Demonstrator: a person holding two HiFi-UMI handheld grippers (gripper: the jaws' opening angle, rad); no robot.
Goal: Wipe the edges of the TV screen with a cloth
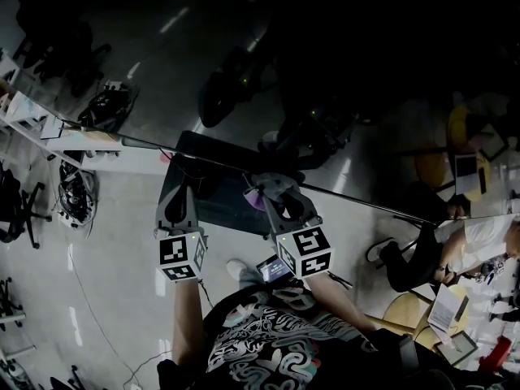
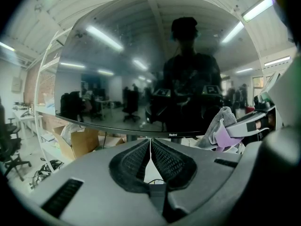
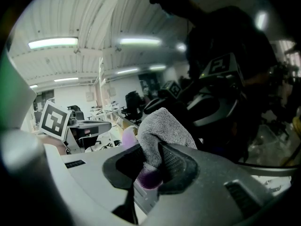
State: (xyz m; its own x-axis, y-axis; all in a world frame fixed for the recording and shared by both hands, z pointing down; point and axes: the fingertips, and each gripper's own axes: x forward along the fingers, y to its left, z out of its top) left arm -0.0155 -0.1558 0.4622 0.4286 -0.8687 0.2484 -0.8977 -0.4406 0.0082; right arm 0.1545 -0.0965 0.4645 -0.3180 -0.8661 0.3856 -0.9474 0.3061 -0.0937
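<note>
The TV screen [image 1: 325, 71] is a big dark glossy panel that mirrors the room; its lower edge [image 2: 174, 135] carries a small logo. A grey and purple cloth [image 1: 264, 188] is pinched in my right gripper [image 1: 278, 192], which is shut on it and holds it at the screen's lower edge. In the right gripper view the cloth [image 3: 162, 126] bulges up between the pads [image 3: 175, 160], close to the screen [image 3: 235, 79]. To the left, my left gripper [image 1: 182, 173] is shut with nothing in it, its pads [image 2: 162, 159] pressed together just below the edge. The cloth [image 2: 218, 124] shows at its right.
A dark stand base [image 1: 213, 197] lies under the screen between the grippers. A white shelf [image 1: 32, 119] and office chairs [image 1: 16, 205] stand to the left, with a cardboard box [image 2: 80, 142] behind the TV. A seated person [image 1: 467, 246] is at the right.
</note>
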